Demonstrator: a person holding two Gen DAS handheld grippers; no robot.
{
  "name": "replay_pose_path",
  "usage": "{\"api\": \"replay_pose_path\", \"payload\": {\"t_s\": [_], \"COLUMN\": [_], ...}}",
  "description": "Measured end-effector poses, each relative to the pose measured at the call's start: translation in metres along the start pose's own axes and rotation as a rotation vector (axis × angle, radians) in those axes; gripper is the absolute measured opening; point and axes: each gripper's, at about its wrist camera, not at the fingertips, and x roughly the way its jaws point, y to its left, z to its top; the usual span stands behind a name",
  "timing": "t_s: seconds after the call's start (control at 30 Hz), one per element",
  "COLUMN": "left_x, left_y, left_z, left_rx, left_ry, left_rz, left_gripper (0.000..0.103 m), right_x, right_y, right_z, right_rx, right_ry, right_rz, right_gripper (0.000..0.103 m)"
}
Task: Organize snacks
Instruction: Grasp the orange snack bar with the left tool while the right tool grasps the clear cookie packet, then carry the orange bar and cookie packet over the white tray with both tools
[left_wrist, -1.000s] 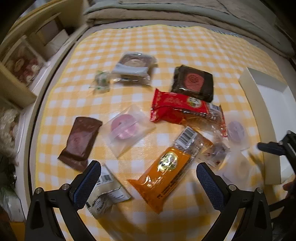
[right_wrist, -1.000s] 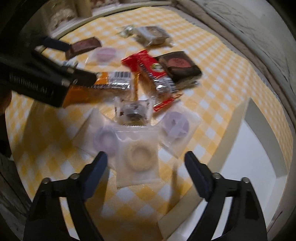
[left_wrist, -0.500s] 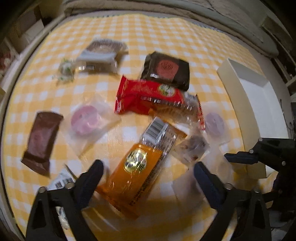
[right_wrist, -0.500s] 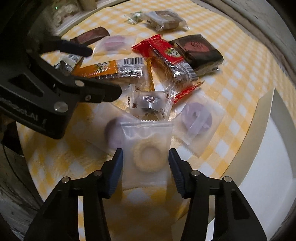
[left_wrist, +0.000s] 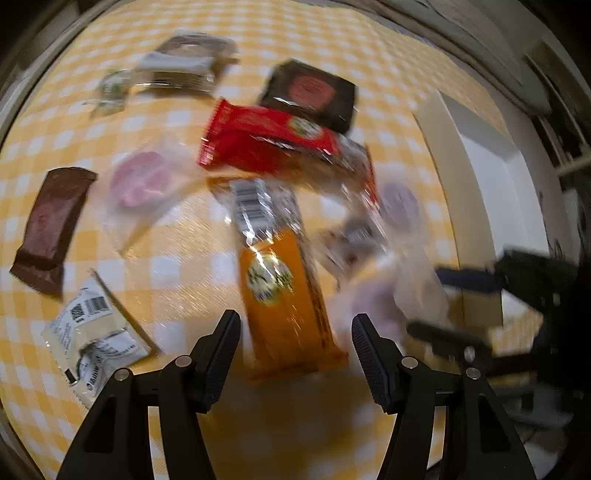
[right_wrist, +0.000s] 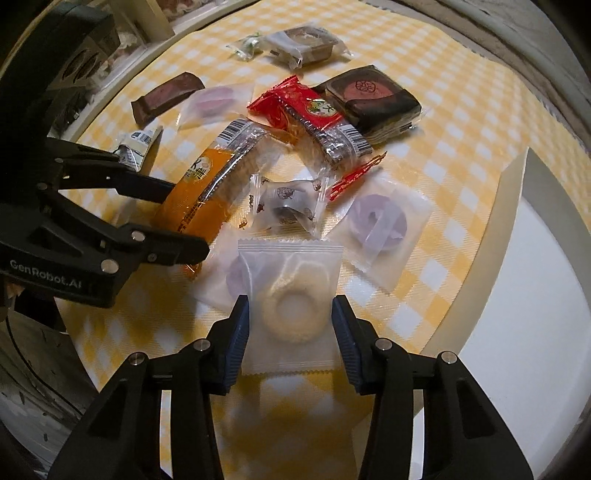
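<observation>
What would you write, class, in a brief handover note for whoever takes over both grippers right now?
Left gripper: closing around the orange snack bar, pads not yet on it.
Right gripper: pads at the edges of the clear packet with the pale ring biscuit; grip unconfirmed.
Other snacks, including the red packet and dark square cake, lie scattered on the checked cloth.
White tray: nothing visible inside.
Done: nothing sorted. Left: everything.
</observation>
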Motion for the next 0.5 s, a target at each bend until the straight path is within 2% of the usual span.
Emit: {"api": "replay_pose_path", "payload": {"t_s": [0.13, 0.17, 0.2, 0.23, 0.37, 0.5], "left_x": [0.001, 0.002, 0.004, 0.005, 0.015, 0.021], "left_y": [0.003, 0.002, 0.001, -0.003, -0.011, -0.013], "left_z": [0.014, 0.016, 0.018, 0.018, 0.022, 0.022], "left_rx": [-0.12, -0.14, -0.152, -0.159, -0.152, -0.192], "left_ry": [-0.03, -0.03, -0.027, -0.02, -0.011, -0.007], "left_rz": [0.039, 0.037, 0.034, 0.037, 0.102, 0.13], "left_gripper": [0.061, 0.056, 0.047, 0.044, 0.041, 0.041], "right_x": [-0.003, -0.002, -0.001, -0.002, 0.002, 0.003], "right_y": [-0.001, -0.002, -0.003, -0.005, -0.004, -0.004], "right_z": [-0.002, 0.001, 0.002, 0.002, 0.008, 0.013], "right_rx": [0.022, 0.028, 0.038, 0.044, 0.056, 0.077], "right_ry": [-0.001, -0.001, -0.001, 0.0, -0.004, -0.011], "right_rz": [-0.003, -0.004, -0.005, -0.004, -0.002, 0.003], "right_gripper": [0.045, 0.046, 0.046, 0.046, 0.045, 0.045]}}
